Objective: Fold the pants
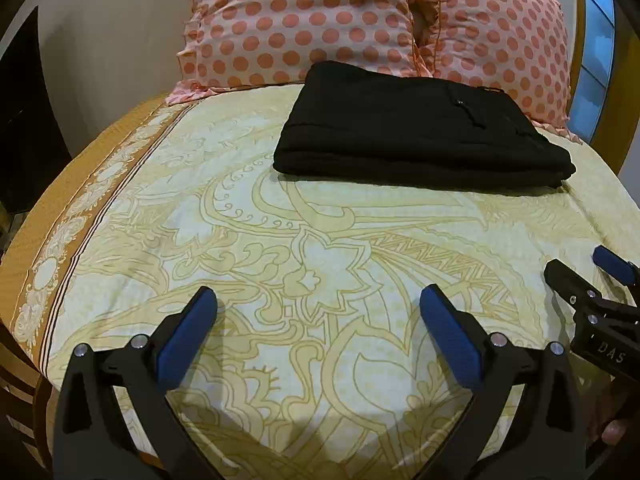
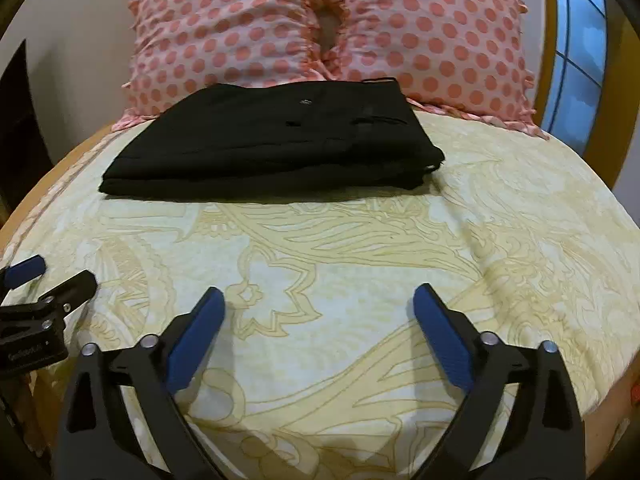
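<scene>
Black pants (image 1: pixel 424 128), folded compactly, at twelve o'clock on the bedsheet (image 1: pixel 280 260) below two pillows (image 2: pixel 320 28); left gripper (image 1: pixel 318 332) and right gripper (image 2: pixel 318 332), both spread and empty, apparently finished.

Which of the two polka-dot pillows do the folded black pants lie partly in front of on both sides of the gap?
Neither alone: the folded black pants span the gap, but lie mostly before the left pillow; the right pillow is overlapped only at the waistband corner.
</scene>
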Available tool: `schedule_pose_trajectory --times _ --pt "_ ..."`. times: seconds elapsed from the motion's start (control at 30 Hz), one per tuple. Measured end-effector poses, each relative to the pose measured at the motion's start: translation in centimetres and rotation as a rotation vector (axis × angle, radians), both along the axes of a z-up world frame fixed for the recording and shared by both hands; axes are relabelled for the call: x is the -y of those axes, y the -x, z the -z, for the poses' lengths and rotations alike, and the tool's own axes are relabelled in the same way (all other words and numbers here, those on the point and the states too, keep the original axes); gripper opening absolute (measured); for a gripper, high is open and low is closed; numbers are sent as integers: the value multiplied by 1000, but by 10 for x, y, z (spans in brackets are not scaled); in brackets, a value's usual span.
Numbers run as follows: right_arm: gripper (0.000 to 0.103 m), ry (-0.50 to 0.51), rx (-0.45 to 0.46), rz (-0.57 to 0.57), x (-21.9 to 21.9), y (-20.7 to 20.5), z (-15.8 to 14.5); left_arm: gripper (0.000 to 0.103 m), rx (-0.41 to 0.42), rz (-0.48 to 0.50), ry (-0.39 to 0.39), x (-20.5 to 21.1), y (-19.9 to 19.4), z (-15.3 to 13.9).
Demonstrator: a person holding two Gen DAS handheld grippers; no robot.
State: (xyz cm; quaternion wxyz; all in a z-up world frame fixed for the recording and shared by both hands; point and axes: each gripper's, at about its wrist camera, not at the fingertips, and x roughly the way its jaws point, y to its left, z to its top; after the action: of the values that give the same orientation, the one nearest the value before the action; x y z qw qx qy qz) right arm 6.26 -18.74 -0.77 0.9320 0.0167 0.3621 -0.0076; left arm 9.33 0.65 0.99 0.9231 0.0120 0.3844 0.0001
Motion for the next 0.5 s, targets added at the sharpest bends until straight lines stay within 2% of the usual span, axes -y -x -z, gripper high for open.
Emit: schedule_pose_trajectory --times 0.5 --pt "102 1 31 14 1 4 3 101 20 1 4 1 1 0"
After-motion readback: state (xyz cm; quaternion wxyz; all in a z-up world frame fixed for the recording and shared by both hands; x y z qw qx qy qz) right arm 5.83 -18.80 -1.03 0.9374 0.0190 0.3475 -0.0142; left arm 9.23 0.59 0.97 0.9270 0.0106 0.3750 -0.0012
